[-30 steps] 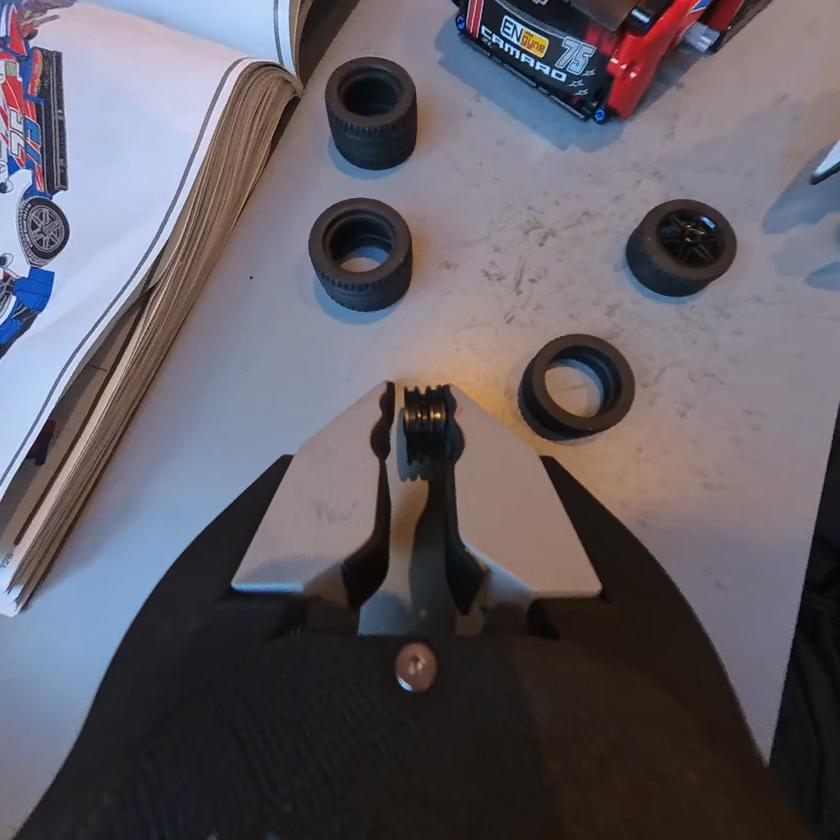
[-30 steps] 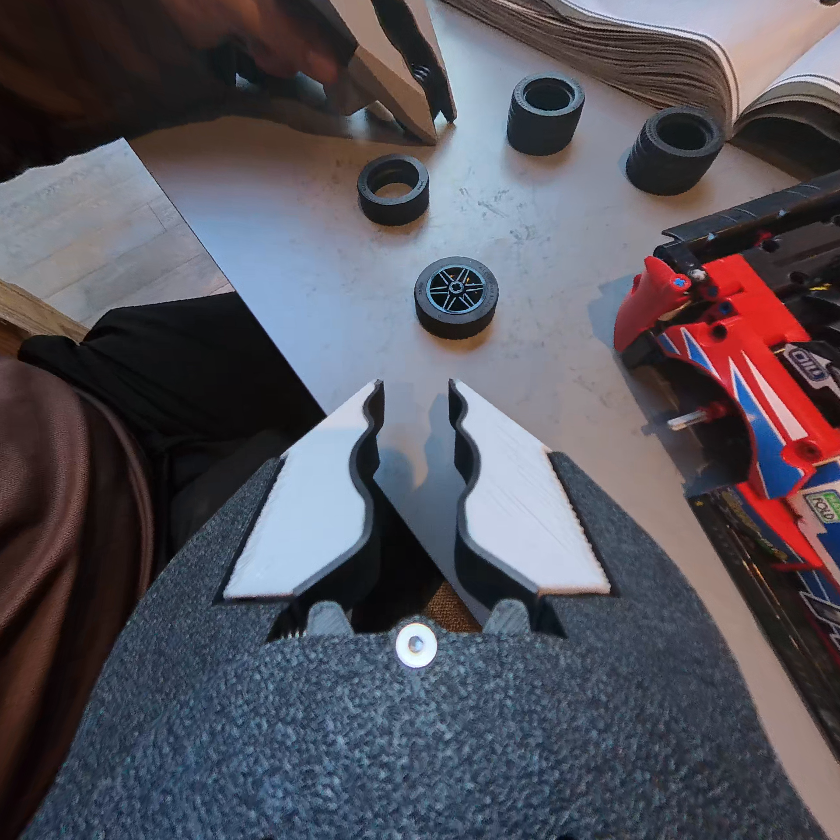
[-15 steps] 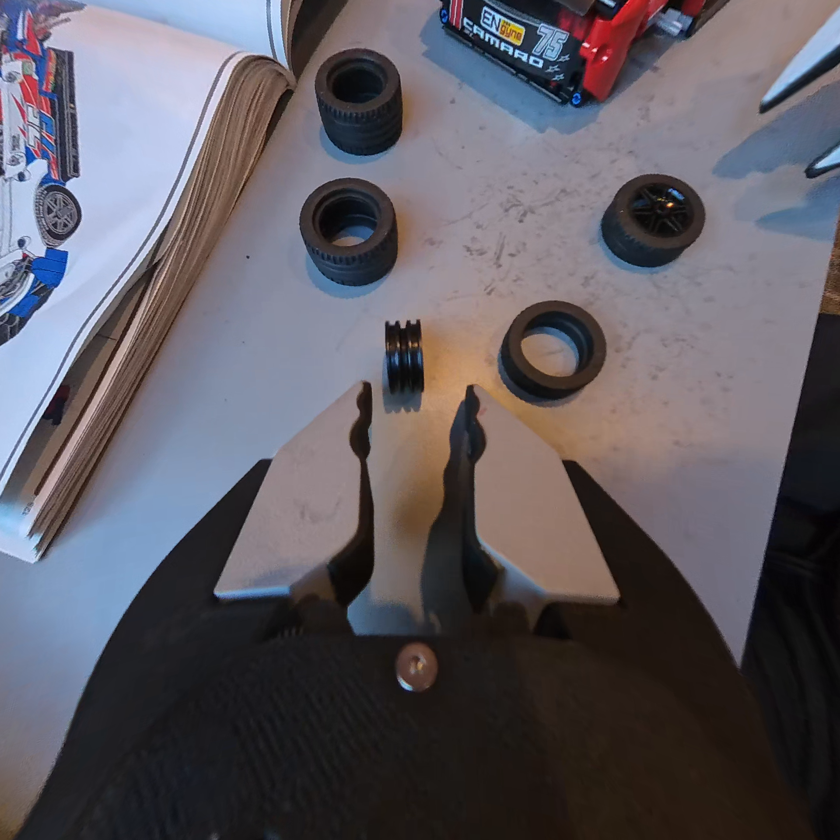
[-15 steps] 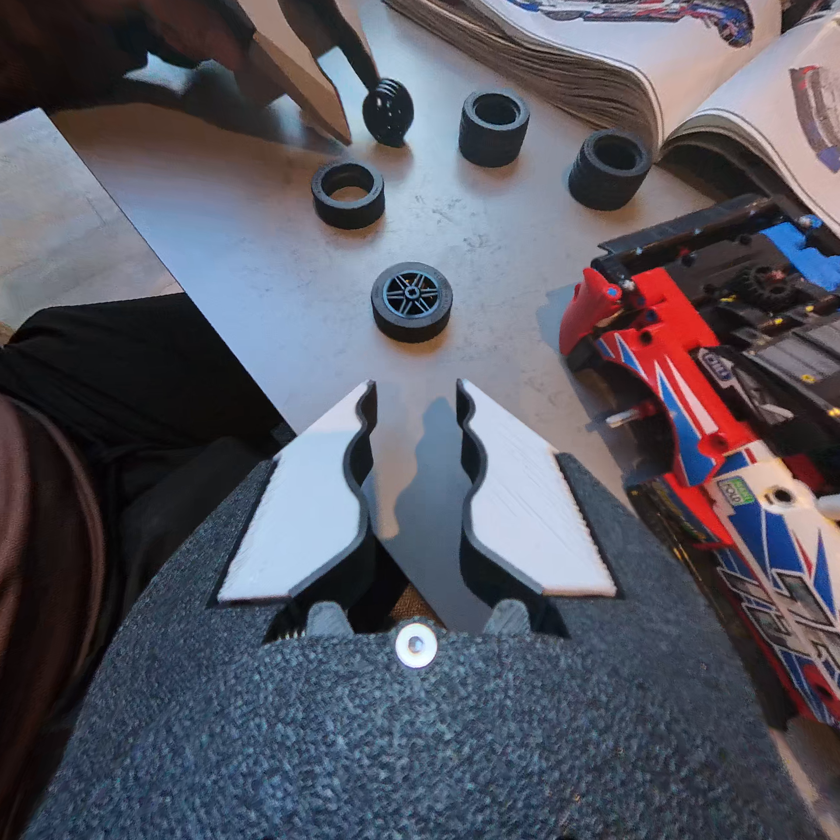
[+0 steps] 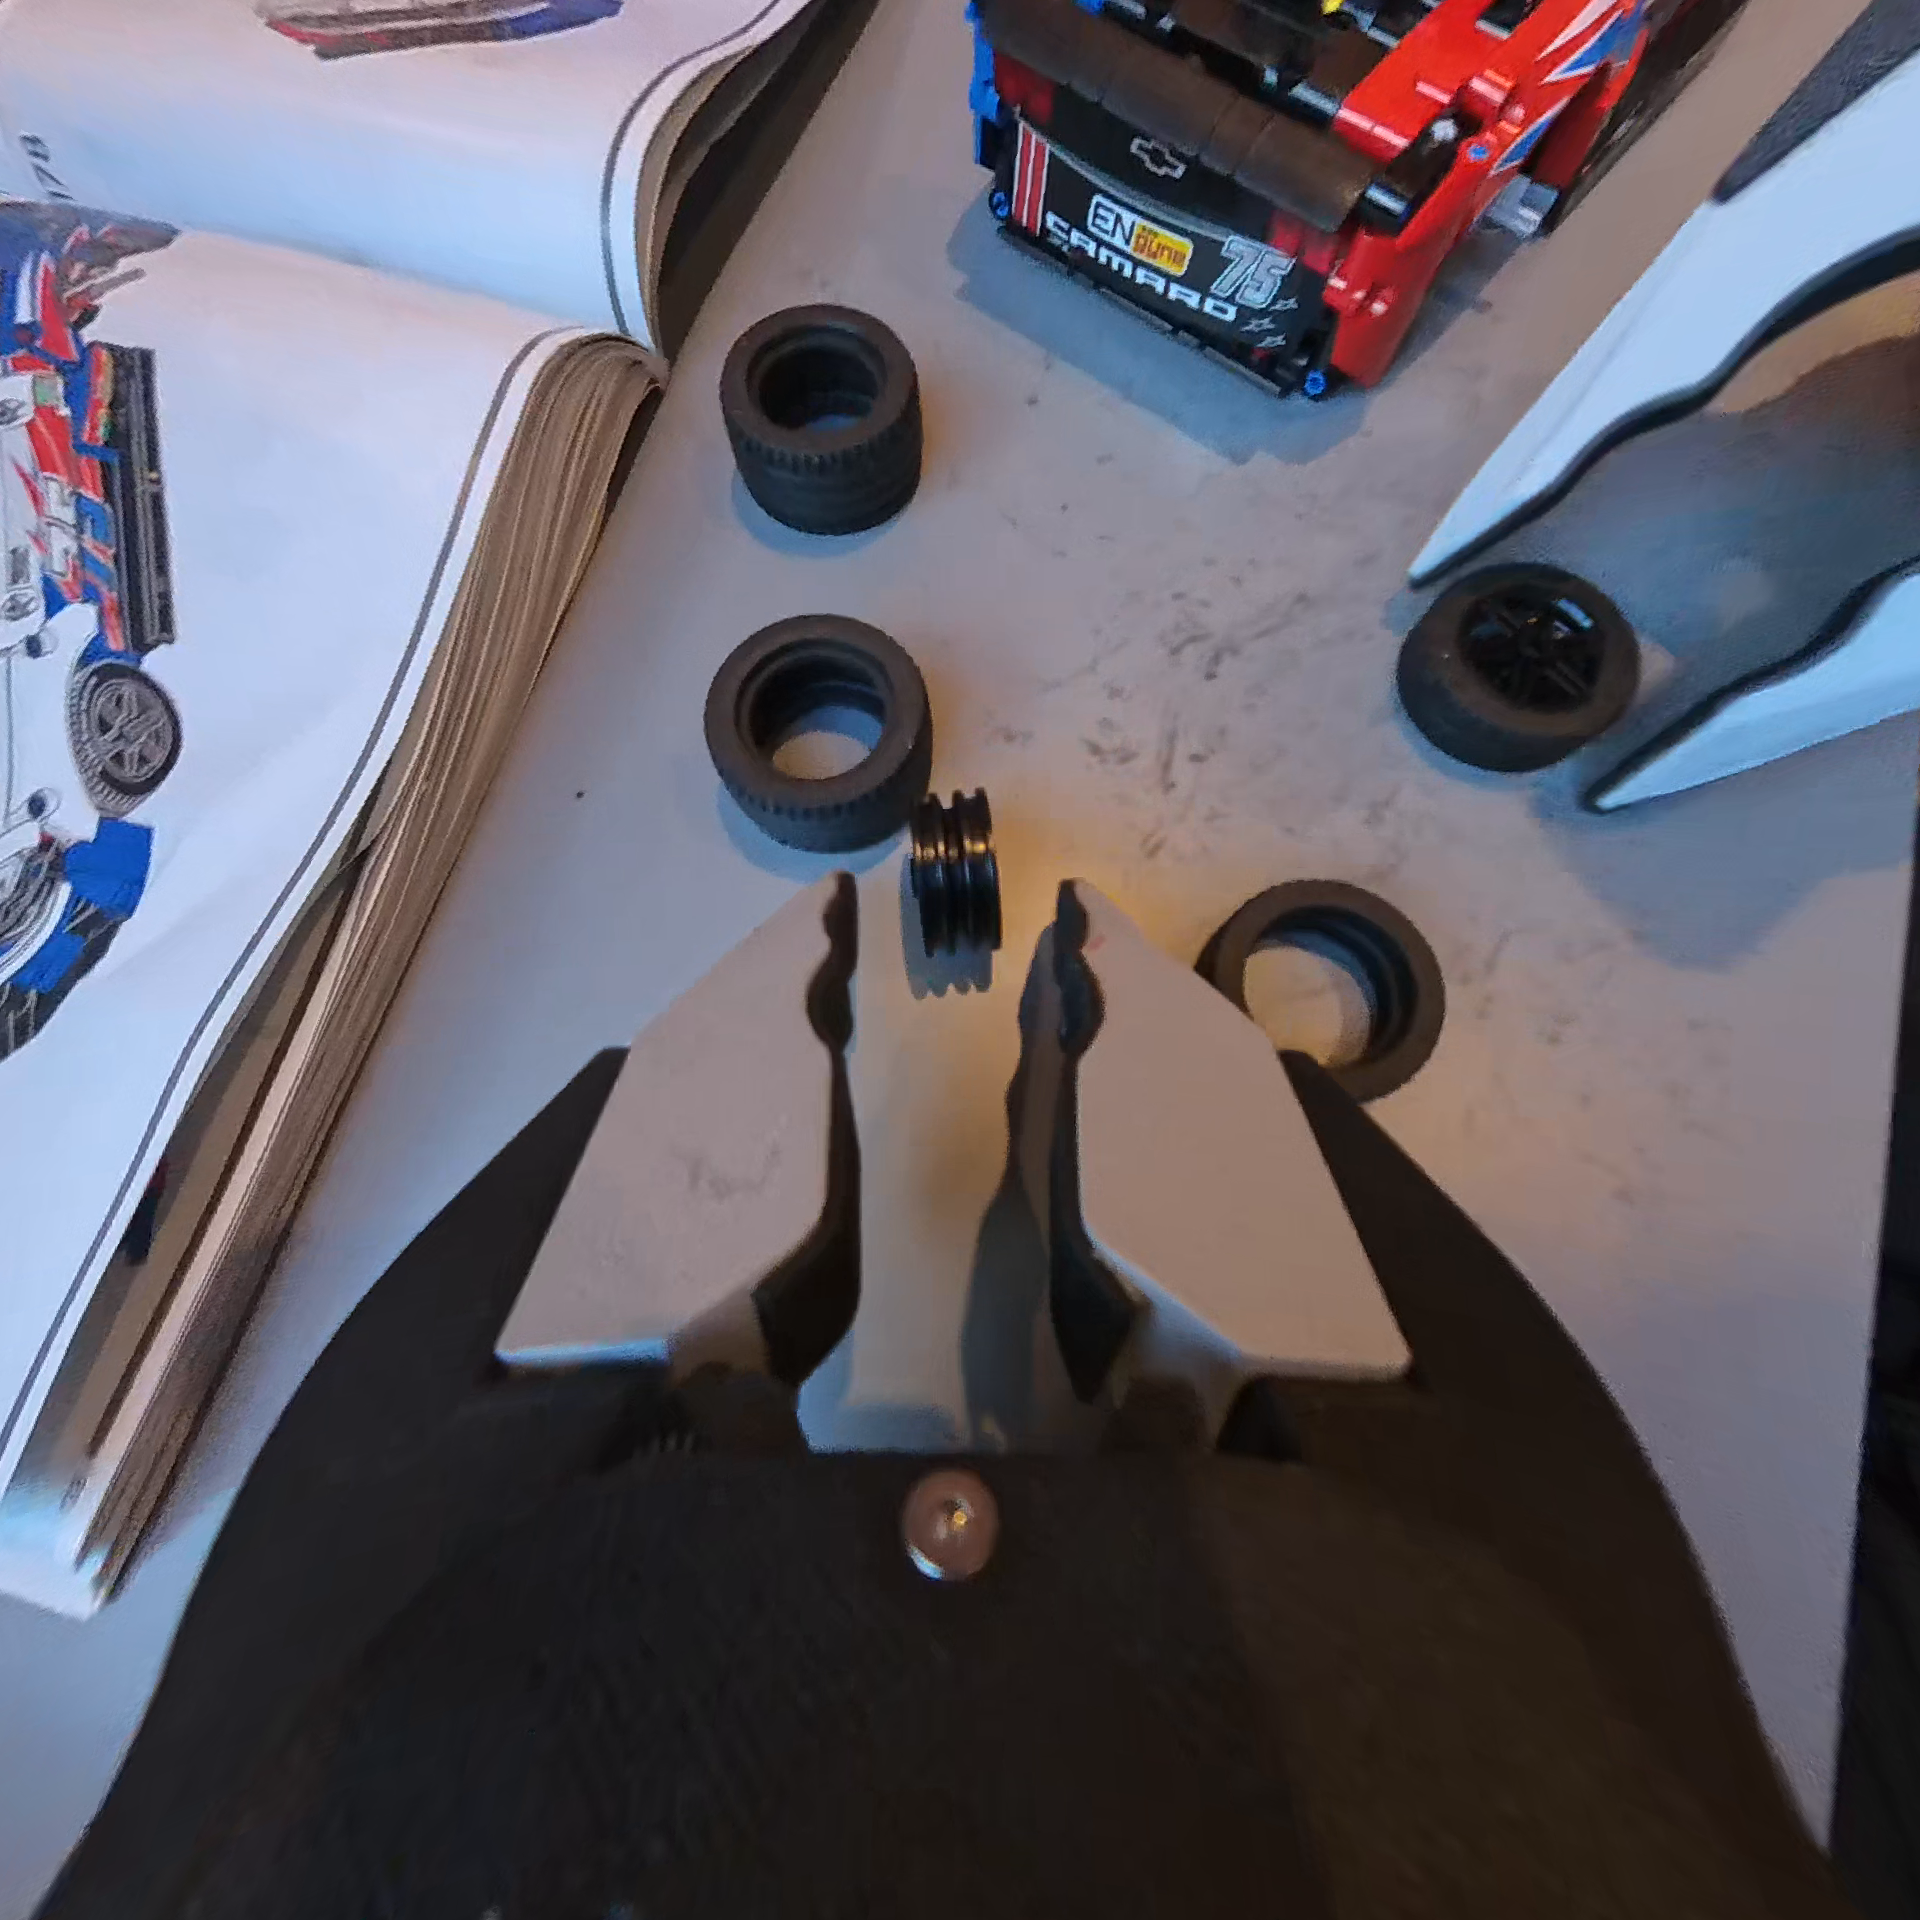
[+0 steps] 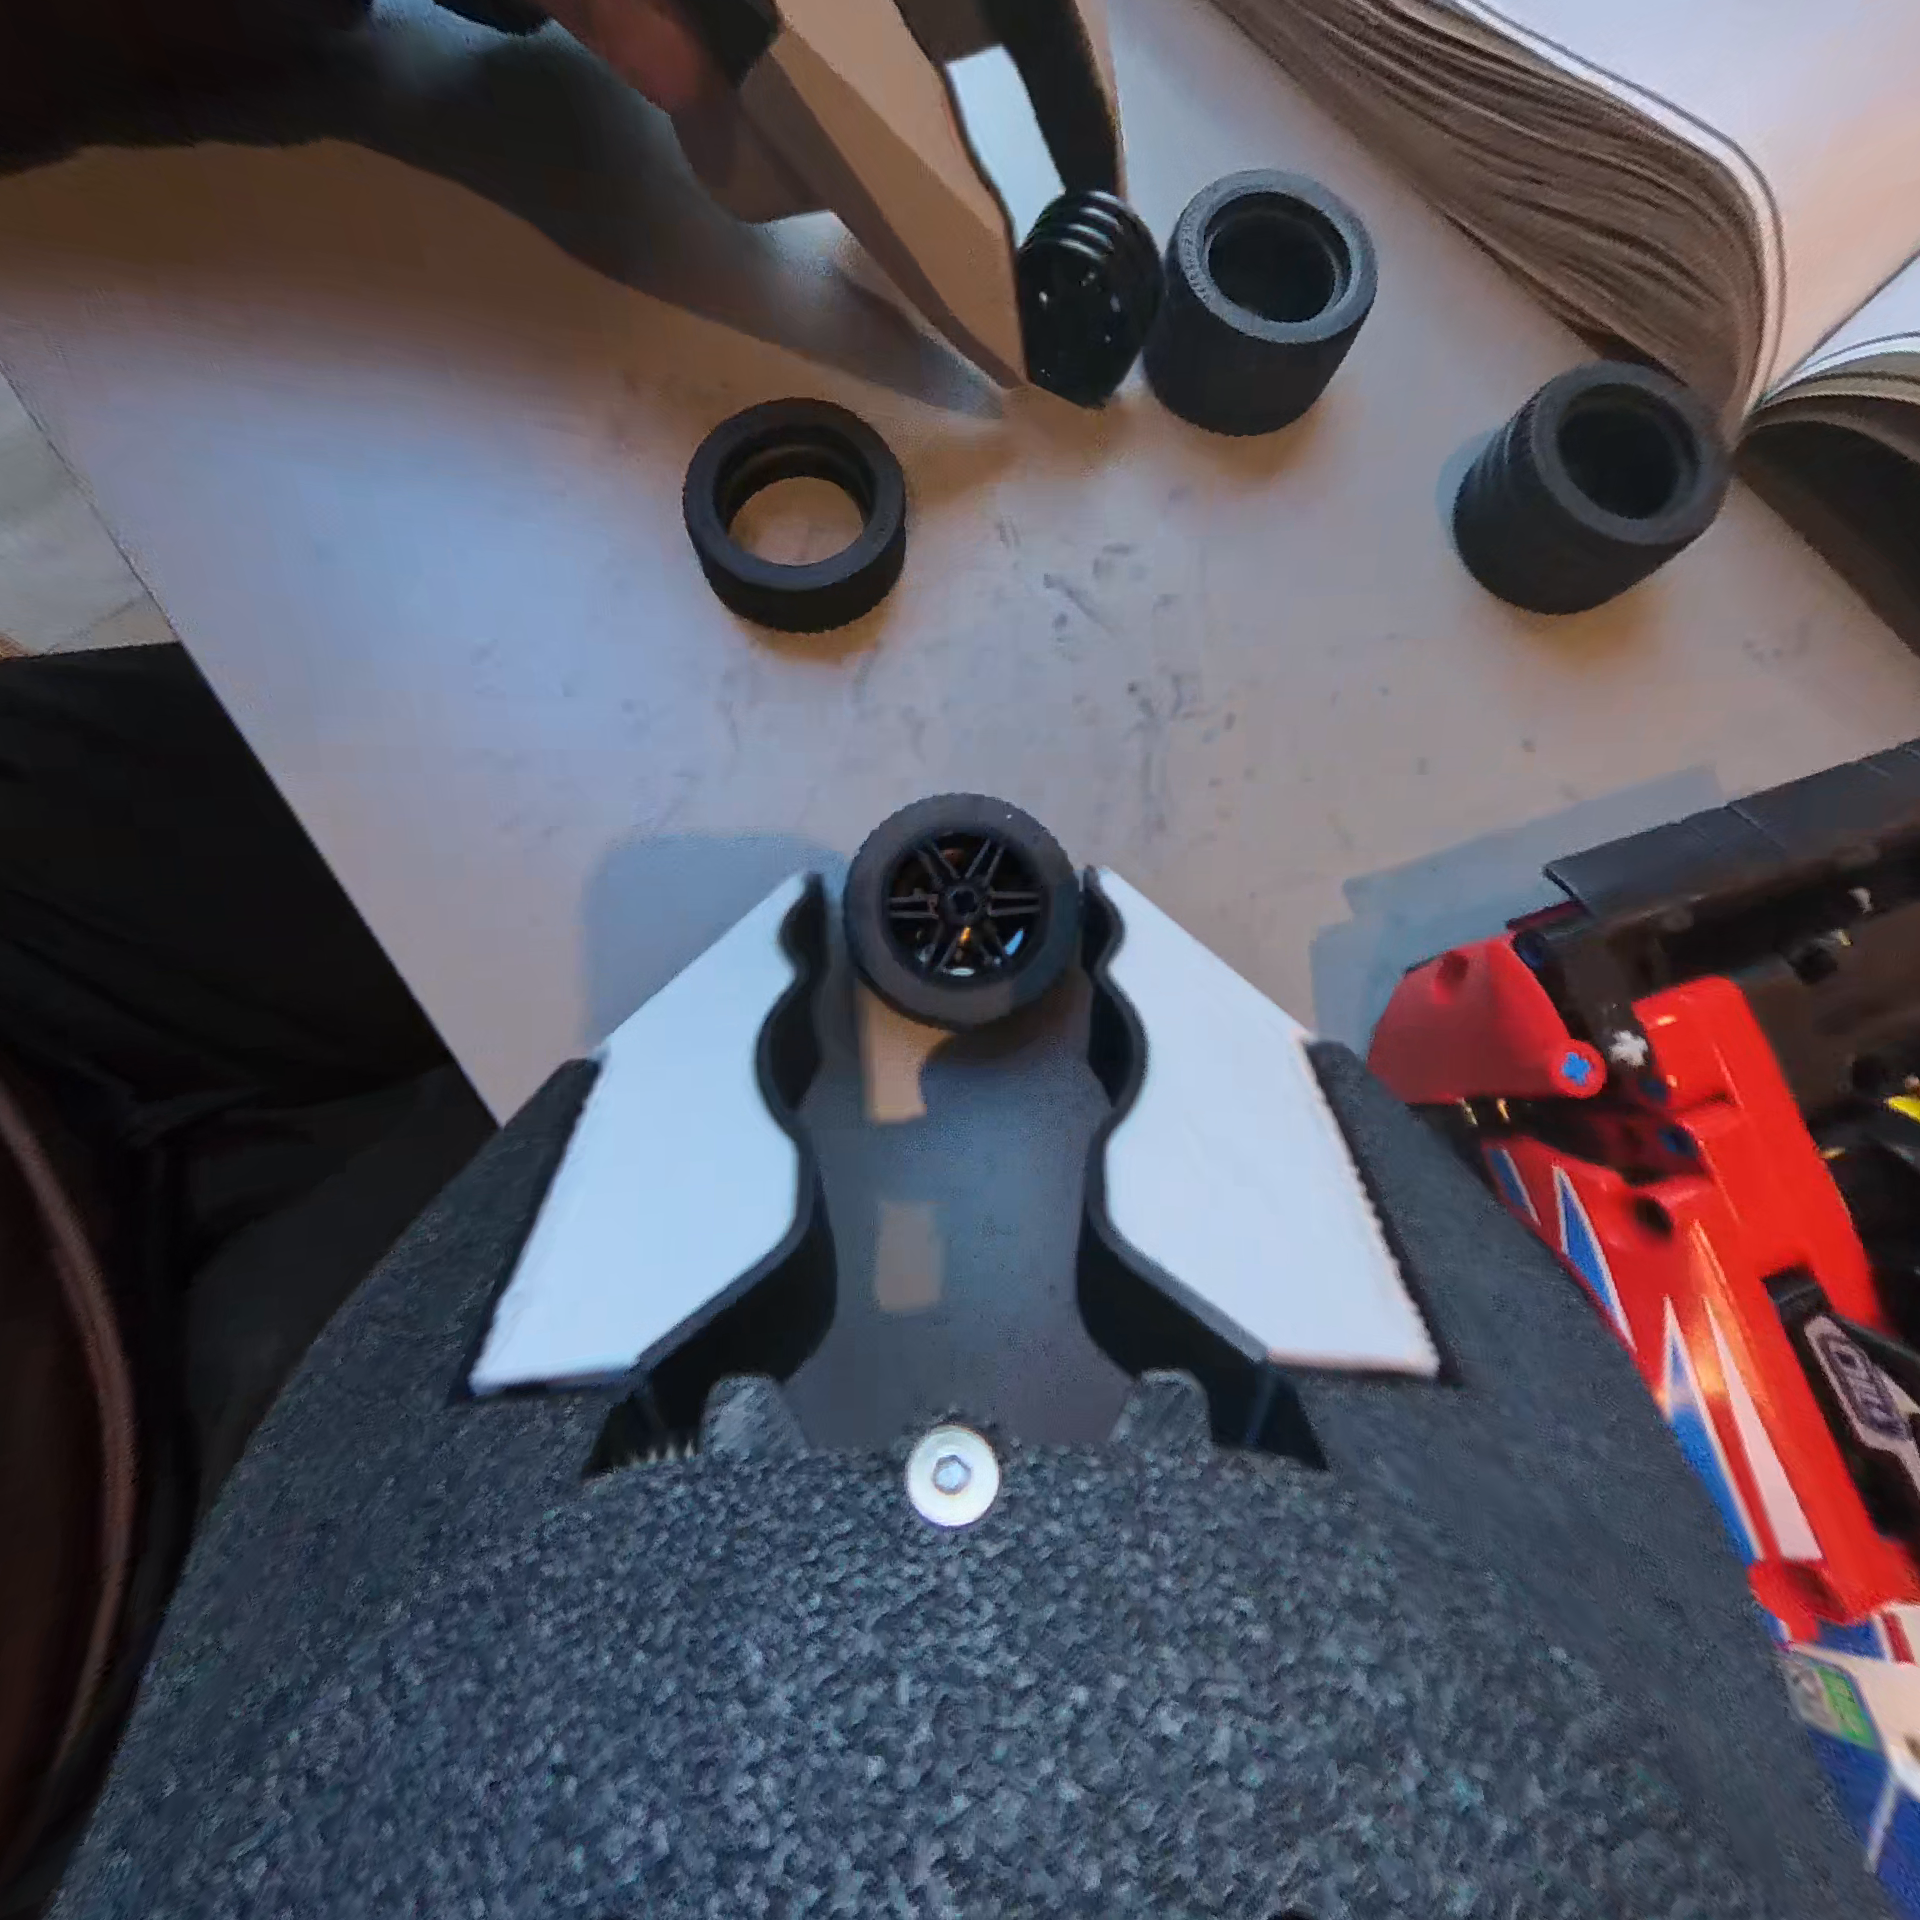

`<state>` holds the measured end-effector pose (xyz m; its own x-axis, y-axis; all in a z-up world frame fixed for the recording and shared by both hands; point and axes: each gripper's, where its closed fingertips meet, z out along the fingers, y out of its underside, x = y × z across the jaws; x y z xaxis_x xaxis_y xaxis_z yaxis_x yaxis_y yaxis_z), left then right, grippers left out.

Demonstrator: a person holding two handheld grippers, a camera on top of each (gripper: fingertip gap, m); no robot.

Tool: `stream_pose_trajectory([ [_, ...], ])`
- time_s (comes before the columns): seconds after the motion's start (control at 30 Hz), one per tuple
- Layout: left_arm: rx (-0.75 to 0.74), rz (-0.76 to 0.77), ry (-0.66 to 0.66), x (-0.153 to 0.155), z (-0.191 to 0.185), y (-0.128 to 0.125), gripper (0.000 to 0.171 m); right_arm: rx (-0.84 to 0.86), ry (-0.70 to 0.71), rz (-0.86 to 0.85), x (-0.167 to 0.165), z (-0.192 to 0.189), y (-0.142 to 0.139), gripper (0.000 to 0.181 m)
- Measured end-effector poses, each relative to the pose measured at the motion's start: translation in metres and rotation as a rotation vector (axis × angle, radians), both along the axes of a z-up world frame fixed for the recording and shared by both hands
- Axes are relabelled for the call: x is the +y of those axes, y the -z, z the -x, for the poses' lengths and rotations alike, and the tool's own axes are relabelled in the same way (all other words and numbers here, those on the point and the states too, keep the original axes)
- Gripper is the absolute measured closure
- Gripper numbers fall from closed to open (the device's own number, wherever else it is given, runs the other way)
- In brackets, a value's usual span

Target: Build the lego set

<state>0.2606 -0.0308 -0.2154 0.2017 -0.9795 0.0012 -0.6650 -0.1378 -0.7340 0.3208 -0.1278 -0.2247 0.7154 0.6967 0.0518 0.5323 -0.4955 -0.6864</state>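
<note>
My left gripper [image 5: 954, 906] is open; a bare black wheel rim [image 5: 956, 868] stands on edge on the table between its fingertips, apart from both. My right gripper [image 6: 951, 889] is open, with its fingers on either side of an assembled black wheel with a spoked hub [image 6: 961, 925] that lies flat. That wheel [image 5: 1517, 665] also shows in the left wrist view, and the rim [image 6: 1086, 301] in the right wrist view. Three empty black tyres [image 5: 821, 416] [image 5: 818, 727] [image 5: 1320, 987] lie around. The red, blue and black car [image 5: 1247, 156] stands behind.
An open instruction book [image 5: 260, 520] lies at the left, close to two tyres. The car [image 6: 1662, 1195] lies just right of my right gripper. The grey table's edge [image 6: 312, 831] runs diagonally at the left, with a person's dark clothing beyond it. Some 12 cm of space lies between my two pairs of fingers.
My left gripper let go of the rim, which now stands on the table, and stays open around it. My right gripper moved forward and opened wider around the assembled wheel.
</note>
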Motion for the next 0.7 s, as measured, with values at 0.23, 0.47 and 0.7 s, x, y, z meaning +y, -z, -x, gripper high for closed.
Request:
stream_pose_trajectory([
  [0.23, 0.008, 0.029, -0.022, 0.001, 0.002, 0.006, 0.160, -0.074, 0.070, -0.055, 0.010, -0.019, -0.002, 0.137],
  [0.47, -0.387, 0.455, 0.078, -0.061, 0.001, -0.052, 0.160, -0.051, 0.060, -0.114, 0.002, -0.020, -0.019, 0.132],
  [0.7, -0.456, 0.140, 0.172, -0.078, 0.007, -0.068, 0.160, 0.288, -0.062, -0.079, -0.021, 0.016, -0.064, 0.136],
])
